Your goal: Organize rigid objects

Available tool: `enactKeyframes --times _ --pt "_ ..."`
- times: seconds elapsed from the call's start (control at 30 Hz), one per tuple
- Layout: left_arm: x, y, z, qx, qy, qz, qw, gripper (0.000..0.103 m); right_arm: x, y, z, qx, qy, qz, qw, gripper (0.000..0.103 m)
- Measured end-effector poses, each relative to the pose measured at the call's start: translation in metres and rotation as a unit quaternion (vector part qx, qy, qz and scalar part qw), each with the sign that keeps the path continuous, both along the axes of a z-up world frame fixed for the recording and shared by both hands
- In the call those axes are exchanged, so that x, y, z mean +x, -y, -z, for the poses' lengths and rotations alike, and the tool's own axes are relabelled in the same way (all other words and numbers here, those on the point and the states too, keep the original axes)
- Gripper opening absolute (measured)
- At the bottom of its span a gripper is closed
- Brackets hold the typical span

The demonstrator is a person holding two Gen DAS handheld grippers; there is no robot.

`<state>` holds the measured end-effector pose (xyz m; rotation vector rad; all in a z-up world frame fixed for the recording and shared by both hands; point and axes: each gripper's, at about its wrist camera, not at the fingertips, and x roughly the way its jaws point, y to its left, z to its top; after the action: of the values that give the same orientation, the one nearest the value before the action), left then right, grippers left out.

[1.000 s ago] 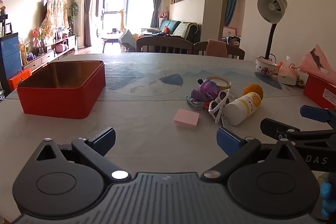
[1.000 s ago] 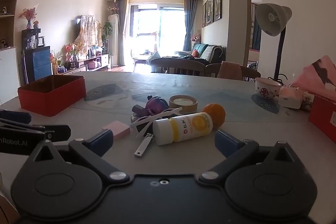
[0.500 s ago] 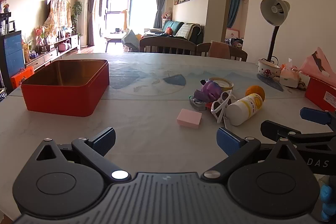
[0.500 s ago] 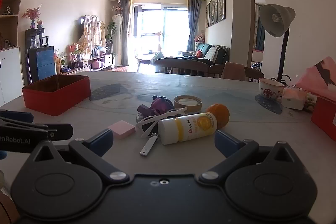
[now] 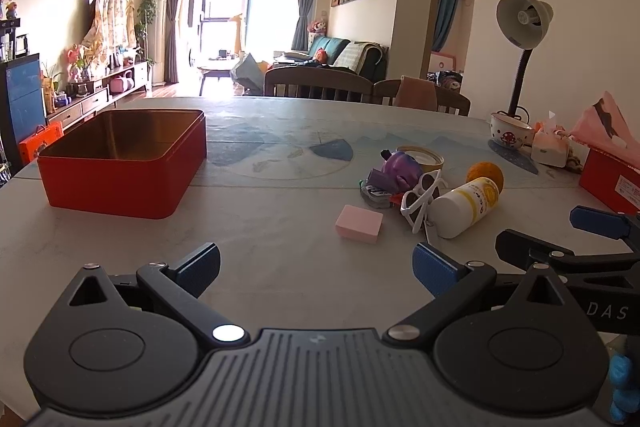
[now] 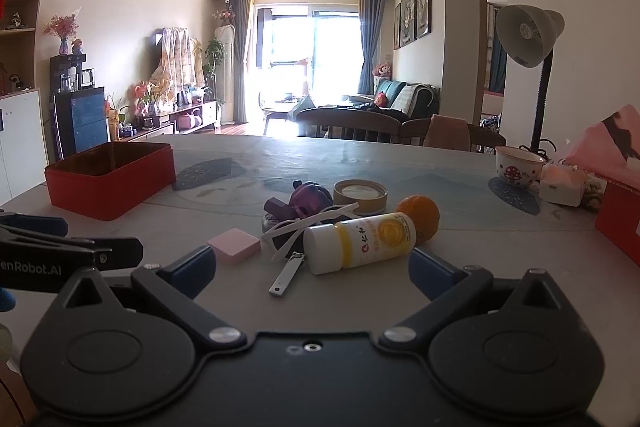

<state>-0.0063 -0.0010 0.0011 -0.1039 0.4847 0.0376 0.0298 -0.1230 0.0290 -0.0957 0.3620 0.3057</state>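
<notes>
An open red tin box (image 5: 124,163) (image 6: 112,179) stands on the table's left side. Right of it lies a small heap: a pink block (image 5: 359,224) (image 6: 234,246), a white and yellow bottle (image 5: 466,207) (image 6: 360,241) on its side, white sunglasses (image 5: 422,199) (image 6: 308,223), a purple toy (image 5: 398,171) (image 6: 308,199), an orange (image 5: 485,174) (image 6: 418,213), a round tin (image 5: 420,157) (image 6: 361,193) and a metal nail clipper (image 6: 286,273). My left gripper (image 5: 316,267) is open and holds nothing, short of the pink block. My right gripper (image 6: 312,269) is open around the clipper and the bottle's cap end.
A desk lamp (image 5: 522,39), a mushroom-print bowl (image 5: 512,135), a tissue pack (image 5: 550,147) and a red carton (image 5: 612,179) line the table's right side. Chair backs (image 5: 320,83) stand behind the far edge. Bare tabletop (image 5: 260,211) lies between box and heap.
Both grippers have risen slightly and edged toward the heap; the objects look nearer in the right wrist view. Nothing on the table has moved and both grippers stay open.
</notes>
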Motion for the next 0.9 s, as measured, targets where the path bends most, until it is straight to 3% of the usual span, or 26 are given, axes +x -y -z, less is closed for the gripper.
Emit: enactKeyframes --times 0.5,0.9 --pt "0.011 -0.006 -0.003 0.000 0.000 0.004 1.0000 0.103 0.015 0.009 -0.004 0.004 -0.015 0.005 1.000 0.103" --pt "0.064 -0.012 -0.014 0.017 -0.022 0.041 0.9988 0.103 0.067 0.030 -0.019 -0.018 -0.031 0.043 0.998 0.103"
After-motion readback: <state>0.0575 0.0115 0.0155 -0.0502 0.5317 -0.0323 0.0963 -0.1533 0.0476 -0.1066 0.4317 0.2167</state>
